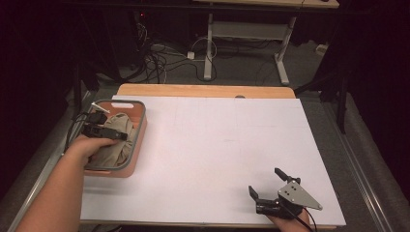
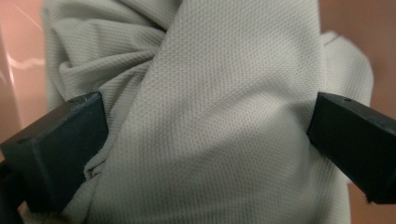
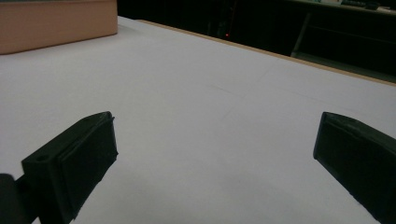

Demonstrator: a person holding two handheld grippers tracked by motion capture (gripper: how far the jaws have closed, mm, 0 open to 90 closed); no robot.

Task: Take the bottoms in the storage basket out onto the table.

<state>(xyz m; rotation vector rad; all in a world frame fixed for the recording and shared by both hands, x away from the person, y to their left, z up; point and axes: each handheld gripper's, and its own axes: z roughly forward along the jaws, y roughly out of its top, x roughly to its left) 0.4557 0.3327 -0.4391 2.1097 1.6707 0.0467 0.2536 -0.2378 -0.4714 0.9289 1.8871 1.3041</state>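
Left forearm: reaching in from the lower left of the high view, angling forward toward the basket (image 1: 140, 126), the hand (image 1: 89, 145) lying over the basket's near rim.
Left gripper (image 1: 117, 136): sitting inside the basket, pointing toward the table's right side; in the left gripper view its jaws are standing wide apart with the cloth (image 2: 210, 121) between them, both inner faces touching or very nearly touching the fabric, not yet pinching it.
Right gripper (image 1: 269, 180): resting low at the near right part of the table, pointing forward and a little to the left; its jaws are spreading wide with nothing between them, as the right gripper view is showing over bare white surface.
Cloth: a pale grey-beige knitted fabric, lying bunched inside the basket directly ahead of the left gripper; its main fold is running along that gripper's line of sight, with creases gathering toward the left jaw.
Basket: salmon-pink with a grey rim, sitting at the table's left edge, well apart from the right gripper; its long axis is running front to back.
Table (image 1: 217, 145): covered by a white sheet, a wooden edge showing at the far side.
Room: dim, with cables (image 1: 159, 60) trailing on the floor and a second desk's legs (image 1: 209, 48) standing beyond the table.
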